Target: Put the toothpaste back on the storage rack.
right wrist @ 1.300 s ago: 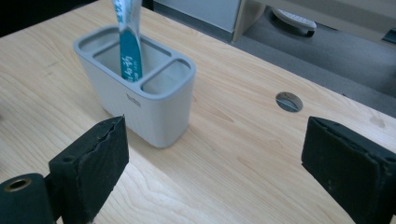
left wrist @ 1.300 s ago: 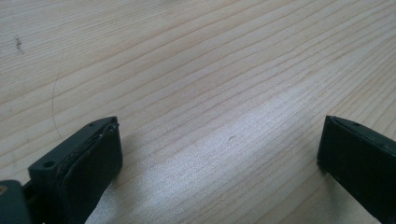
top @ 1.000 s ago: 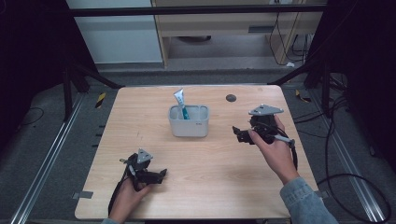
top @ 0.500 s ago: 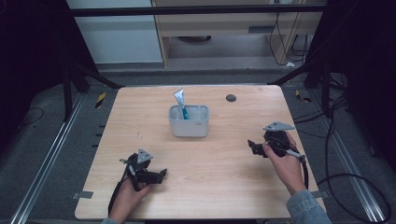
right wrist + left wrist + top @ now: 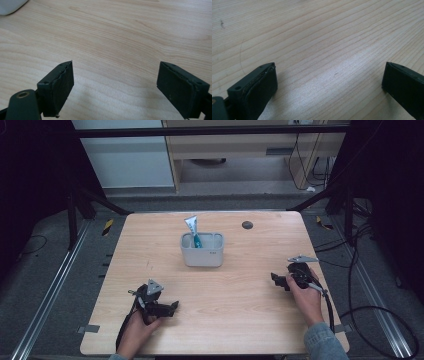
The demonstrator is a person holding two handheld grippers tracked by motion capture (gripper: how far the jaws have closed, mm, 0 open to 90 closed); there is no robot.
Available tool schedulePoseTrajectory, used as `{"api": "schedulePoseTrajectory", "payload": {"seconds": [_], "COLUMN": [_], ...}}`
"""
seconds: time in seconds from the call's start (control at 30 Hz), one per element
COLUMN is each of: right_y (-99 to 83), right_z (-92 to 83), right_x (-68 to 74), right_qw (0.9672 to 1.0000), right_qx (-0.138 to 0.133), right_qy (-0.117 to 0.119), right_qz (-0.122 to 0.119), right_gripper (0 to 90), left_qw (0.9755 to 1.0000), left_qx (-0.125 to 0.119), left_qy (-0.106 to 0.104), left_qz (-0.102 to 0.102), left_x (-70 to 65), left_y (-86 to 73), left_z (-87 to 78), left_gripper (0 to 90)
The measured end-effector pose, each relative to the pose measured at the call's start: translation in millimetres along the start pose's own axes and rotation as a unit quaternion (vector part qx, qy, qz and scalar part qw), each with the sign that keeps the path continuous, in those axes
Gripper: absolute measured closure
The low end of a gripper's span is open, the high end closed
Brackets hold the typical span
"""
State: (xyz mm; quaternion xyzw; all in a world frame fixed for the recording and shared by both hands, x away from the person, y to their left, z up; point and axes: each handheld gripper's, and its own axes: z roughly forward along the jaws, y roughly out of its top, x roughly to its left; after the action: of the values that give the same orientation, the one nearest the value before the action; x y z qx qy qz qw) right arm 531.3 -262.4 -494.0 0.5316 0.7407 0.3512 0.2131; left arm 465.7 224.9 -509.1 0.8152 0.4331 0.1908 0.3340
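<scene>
Nearest the person, the left gripper point(image 5: 159, 307) is held low at the near left part of the wooden table point(image 5: 240, 320), its jaws parted wide with nothing but bare wood grain between them, as the left gripper view confirms point(image 5: 329, 82); it appears to be parked there, clear of the working area. At the near right, the right gripper point(image 5: 281, 281) is likewise kept close over the table surface, its jaws standing wide apart and empty point(image 5: 115, 85), having just been closing slightly with nothing between them. Both grippers point roughly toward the table's middle, well apart from each other and from the container. Farther back, near the centre of the table, a grey rectangular holder point(image 5: 202, 251) stands upright, and a toothpaste tube point(image 5: 193, 231) leans inside its left half, cap end down and flat end protruding above the rim, presumably so that it can be reached from above. Beyond it, toward the far edge, a small dark round disc point(image 5: 247, 225) is set in the table.
</scene>
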Motion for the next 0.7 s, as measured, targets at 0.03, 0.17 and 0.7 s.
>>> {"api": "schedulePoseTrajectory", "payload": {"seconds": [0.03,0.17,0.7], "right_y": [0.2,-2.6,-4.2], "right_z": [1.8,13.8,22.2], "right_x": [-0.5,-4.9,12.0], "right_qw": [1.0000,0.9997,0.9986], "right_qx": [0.000,0.007,0.008], "right_qy": [0.002,0.004,-0.051], "right_qz": [0.003,0.025,0.008], "right_gripper": [14.5,12.9,4.9], "left_qw": [1.0000,1.0000,1.0000], "left_qx": [-0.001,0.000,-0.001], "left_qy": [0.000,0.000,0.001], "left_qz": [-0.001,-0.002,-0.002], "left_x": [-0.1,-0.3,-0.4], "left_y": [0.0,0.0,0.1], "left_z": [0.1,0.0,0.2], "left_gripper": [0.0,0.0,0.0]}}
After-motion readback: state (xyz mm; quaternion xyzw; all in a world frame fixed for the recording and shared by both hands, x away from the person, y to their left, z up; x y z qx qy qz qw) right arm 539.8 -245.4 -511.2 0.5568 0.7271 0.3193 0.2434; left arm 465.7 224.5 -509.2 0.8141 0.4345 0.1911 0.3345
